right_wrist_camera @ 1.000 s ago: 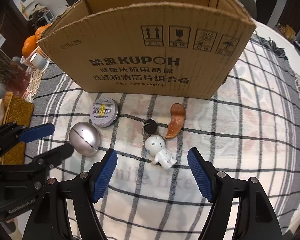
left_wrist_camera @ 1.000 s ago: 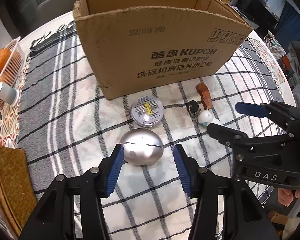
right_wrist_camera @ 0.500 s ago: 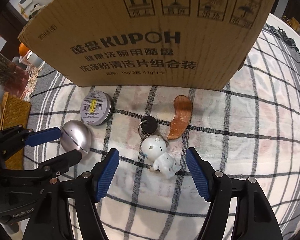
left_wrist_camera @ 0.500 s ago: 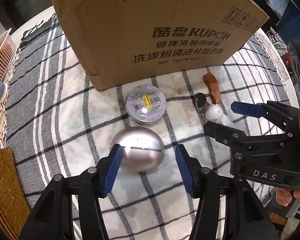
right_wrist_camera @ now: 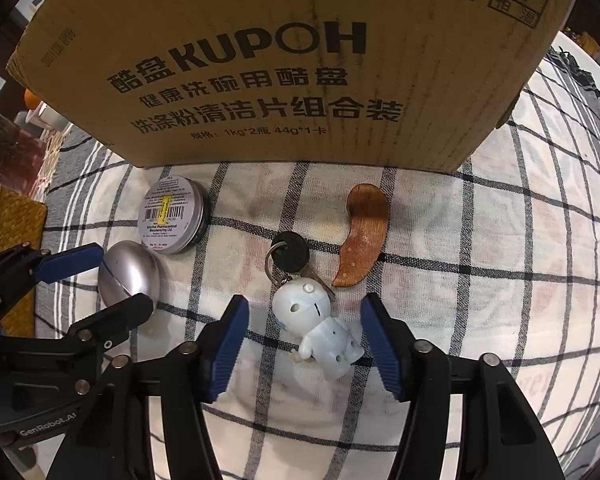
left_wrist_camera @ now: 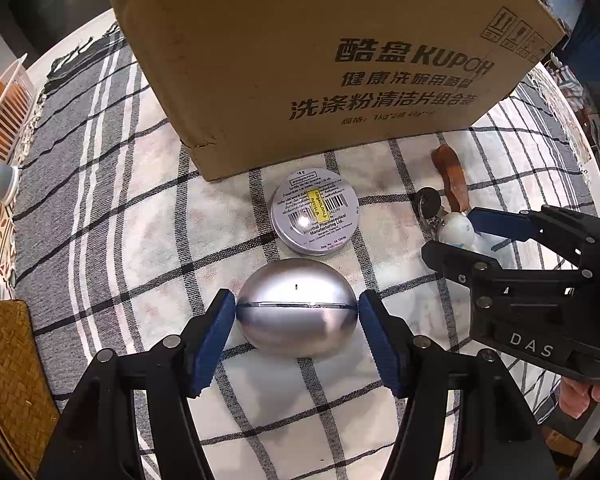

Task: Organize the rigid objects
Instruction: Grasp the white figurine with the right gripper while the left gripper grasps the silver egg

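- Right now the left gripper (left_wrist_camera: 296,312) has its blue pads touching both ends of the silver egg-shaped object (left_wrist_camera: 296,312), which rests on the checked cloth (left_wrist_camera: 140,240); gripping along its length probably stops the smooth shell slipping.
- Beside it, the right gripper (right_wrist_camera: 304,336) stands wide open around the white figurine keychain (right_wrist_camera: 320,328), pads apart from it, seemingly lined up for a pick.
- Just beyond lie the round tin (left_wrist_camera: 315,210) and the brown wooden piece (right_wrist_camera: 362,240).
- Farthest, the cardboard box (right_wrist_camera: 260,60) waits close behind, likely where everything goes.
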Tool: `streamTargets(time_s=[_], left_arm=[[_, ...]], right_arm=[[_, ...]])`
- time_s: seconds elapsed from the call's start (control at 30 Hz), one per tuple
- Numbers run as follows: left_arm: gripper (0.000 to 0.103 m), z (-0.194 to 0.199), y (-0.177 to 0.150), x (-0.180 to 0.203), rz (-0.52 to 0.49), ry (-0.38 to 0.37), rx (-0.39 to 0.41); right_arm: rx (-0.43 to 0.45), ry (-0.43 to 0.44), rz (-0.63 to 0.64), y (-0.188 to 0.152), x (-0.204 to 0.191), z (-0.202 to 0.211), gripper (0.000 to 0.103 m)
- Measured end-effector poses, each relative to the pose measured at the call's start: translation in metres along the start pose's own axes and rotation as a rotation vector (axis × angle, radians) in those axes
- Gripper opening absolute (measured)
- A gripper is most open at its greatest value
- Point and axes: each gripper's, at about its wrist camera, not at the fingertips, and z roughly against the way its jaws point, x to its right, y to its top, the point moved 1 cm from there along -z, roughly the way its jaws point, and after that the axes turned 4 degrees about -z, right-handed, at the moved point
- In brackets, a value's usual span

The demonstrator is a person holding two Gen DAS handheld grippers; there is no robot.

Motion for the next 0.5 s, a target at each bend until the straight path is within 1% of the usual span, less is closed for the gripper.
streamTargets(time_s=[0.17, 0.27, 0.37, 0.47, 0.5], left_arm=[[0.064, -0.007, 0.001, -0.001, 0.024, -0.025, -0.012], [0.064, -0.011, 0.000, -0.003, 0.037, -0.025, -0.024], [0.064, -0.015, -0.002, -0.004, 0.050, -0.028, -0.035], [0.065, -0.014, -0.002, -0.003, 0.060, -0.023, -0.026], [0.065, -0.014, -0.002, -0.003, 0.065, -0.026, -0.025]], right_arm=[[0.007, -0.019, 0.006, 0.002, -0.004, -0.002, 0.053], [0.012, -0.044, 0.008, 0.004, -0.012, -0.005, 0.046], [0.018, -0.057, 0.005, 0.002, -0.012, -0.006, 0.042], [0.025, -0.074, 0.002, 0.000, -0.012, -0.006, 0.038], [0.028, -0.074, 0.001, -0.001, -0.013, -0.006, 0.033]])
